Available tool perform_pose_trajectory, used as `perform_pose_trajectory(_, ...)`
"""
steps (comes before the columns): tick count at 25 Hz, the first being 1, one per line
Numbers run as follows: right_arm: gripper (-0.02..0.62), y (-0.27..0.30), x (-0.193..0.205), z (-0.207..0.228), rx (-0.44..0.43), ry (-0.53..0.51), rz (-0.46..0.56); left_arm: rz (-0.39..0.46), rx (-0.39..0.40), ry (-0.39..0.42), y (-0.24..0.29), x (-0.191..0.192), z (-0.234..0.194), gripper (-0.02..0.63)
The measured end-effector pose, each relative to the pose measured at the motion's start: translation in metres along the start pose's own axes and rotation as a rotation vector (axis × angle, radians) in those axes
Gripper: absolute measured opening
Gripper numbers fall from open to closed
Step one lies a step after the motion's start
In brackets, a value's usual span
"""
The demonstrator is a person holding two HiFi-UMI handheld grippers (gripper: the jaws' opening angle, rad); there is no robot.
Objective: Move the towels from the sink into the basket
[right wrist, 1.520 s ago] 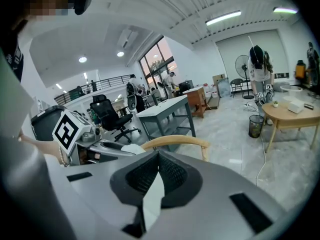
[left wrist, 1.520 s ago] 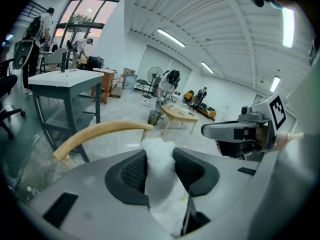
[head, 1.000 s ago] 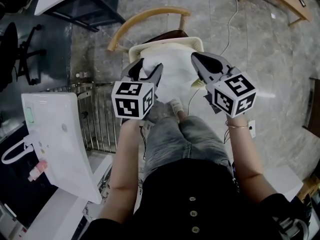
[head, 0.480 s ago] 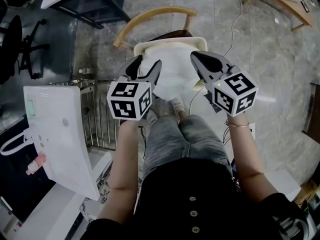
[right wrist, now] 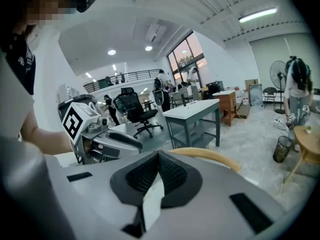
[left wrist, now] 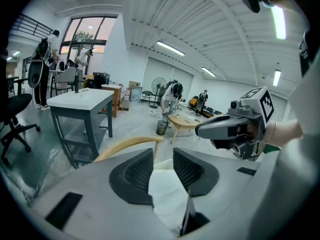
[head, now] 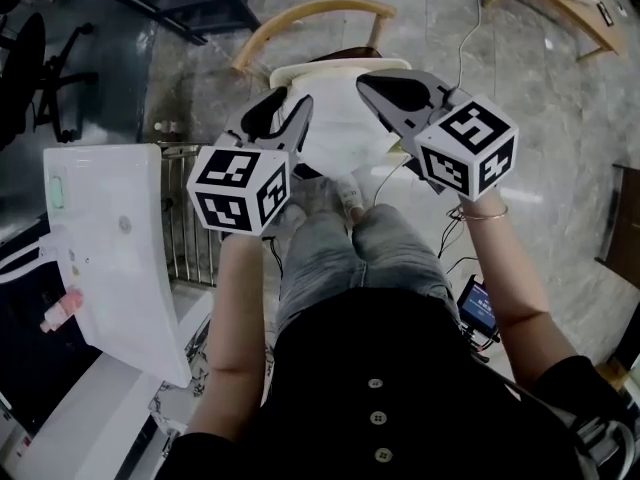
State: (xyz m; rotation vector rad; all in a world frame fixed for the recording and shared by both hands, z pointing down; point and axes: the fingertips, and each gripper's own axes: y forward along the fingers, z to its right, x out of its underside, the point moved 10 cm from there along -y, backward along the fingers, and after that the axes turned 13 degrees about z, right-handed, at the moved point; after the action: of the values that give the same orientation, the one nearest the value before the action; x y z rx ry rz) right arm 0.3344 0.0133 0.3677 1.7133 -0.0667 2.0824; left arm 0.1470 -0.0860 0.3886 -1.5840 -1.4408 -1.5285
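A white towel [head: 338, 123] hangs stretched between my two grippers above the cream basket [head: 290, 71], which sits on a wooden chair [head: 310, 13]. My left gripper [head: 280, 108] pinches the towel's left edge; in the left gripper view the cloth [left wrist: 167, 191] fills the gap between the jaws [left wrist: 162, 156]. My right gripper [head: 375, 83] grips the right edge, and a thin strip of towel [right wrist: 151, 204] shows between its closed jaws [right wrist: 159, 156]. Each gripper shows in the other's view: the right gripper [left wrist: 235, 129] and the left gripper [right wrist: 100, 139].
A white sink unit [head: 110, 258] stands at the left with a metal rack [head: 195, 218] beside it. The person's legs and feet [head: 345, 193] are just below the basket. A grey table [left wrist: 82, 101] and office chair [right wrist: 132, 106] stand farther off on the marble floor.
Both grippers have risen toward the camera with the towel, and the right gripper has shifted left over the basket.
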Motion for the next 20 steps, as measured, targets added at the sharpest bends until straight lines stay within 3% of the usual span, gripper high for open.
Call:
perform_pose_trajectory(3, 0.002, 0.006, -0.017, -0.016, -0.081, -0.066, -0.007, 0.031, 0.012, 0.006, -0.02, -0.011, 0.001, 0.061)
perform_pose_trajectory(6, 0.002, 0.015, -0.034, -0.03, -0.145, -0.135, -0.013, 0.058, 0.033, 0.014, -0.038, -0.019, 0.0, 0.032)
perform_pose_trajectory(14, 0.002, 0.032, -0.063, -0.071, -0.192, -0.209, 0.019, 0.133, 0.029, 0.08, -0.087, -0.041, -0.003, 0.02)
perform_pose_trajectory(20, 0.002, 0.038, -0.063, -0.105, -0.193, -0.202, 0.038, 0.186, 0.008, 0.074, -0.113, -0.043, -0.006, 0.018)
